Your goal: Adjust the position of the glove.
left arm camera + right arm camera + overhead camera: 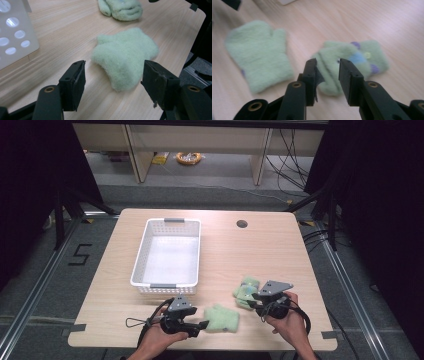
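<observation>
We read this as the pick-up step: two light-green mittens lie on the wooden table (280, 245), and each gripper lines up on one, likely to put them into the white basket (170, 251).

Left gripper (199, 325): jaws spread wide and holding nothing. In the left gripper view the flat mitten (125, 56) lies between and just beyond the two jaws, resting on the table with its thumb pointing toward the basket's perforated wall (15, 37). No contact yet, as far as we can tell.

Right gripper (256, 296): jaws partly open with a clear gap between them. In the right gripper view the folded mitten (352, 63), the one with a blue patch and purple dots, sits right at the tips; the nearer folds line up with the gap. We can't tell whether the pads touch the fabric, but nothing is clamped. The frame is slightly blurred.

Where the things are: both mittens sit at the near right part of the table, close to each other but apart, the flat one nearer the person's edge and the folded one just beyond it to the right. The basket stands apart on the left with nothing in it.

Next move, in our judgement: push each gripper down and forward so a fabric edge sits between the pads, then squeeze. The fleece is soft and thin where flat, so the left needs a low approach to catch an edge.
</observation>
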Demonstrator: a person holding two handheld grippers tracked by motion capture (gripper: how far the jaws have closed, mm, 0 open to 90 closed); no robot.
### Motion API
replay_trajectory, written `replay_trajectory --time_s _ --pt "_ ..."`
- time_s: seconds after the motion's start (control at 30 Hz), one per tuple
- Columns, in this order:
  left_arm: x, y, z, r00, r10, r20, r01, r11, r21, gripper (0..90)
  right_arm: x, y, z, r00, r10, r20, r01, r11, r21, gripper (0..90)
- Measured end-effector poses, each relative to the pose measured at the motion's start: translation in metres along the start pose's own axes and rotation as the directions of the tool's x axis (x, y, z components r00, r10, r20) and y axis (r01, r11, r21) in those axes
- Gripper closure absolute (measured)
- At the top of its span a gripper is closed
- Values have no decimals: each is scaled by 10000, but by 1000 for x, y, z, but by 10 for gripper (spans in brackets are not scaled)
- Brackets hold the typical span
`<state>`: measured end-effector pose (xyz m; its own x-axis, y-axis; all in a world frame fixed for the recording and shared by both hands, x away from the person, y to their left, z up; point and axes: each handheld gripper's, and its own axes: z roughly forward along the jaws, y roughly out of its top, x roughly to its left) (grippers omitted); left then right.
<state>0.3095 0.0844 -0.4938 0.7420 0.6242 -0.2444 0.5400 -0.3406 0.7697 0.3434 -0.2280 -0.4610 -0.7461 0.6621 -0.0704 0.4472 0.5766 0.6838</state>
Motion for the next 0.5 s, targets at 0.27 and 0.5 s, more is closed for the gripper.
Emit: replay_trajectory --time_s 0.27,0.5 --pt "-3 -4 -5 10000 -60 47 59 10000 54 311 -17 5 11 9984 -154 553 153 9999 35 652" --pt "-3 -7 -10 9999 -50 100 50 10000 8 299 -31 10 25 9985 35 538 -56 9992 388 646"
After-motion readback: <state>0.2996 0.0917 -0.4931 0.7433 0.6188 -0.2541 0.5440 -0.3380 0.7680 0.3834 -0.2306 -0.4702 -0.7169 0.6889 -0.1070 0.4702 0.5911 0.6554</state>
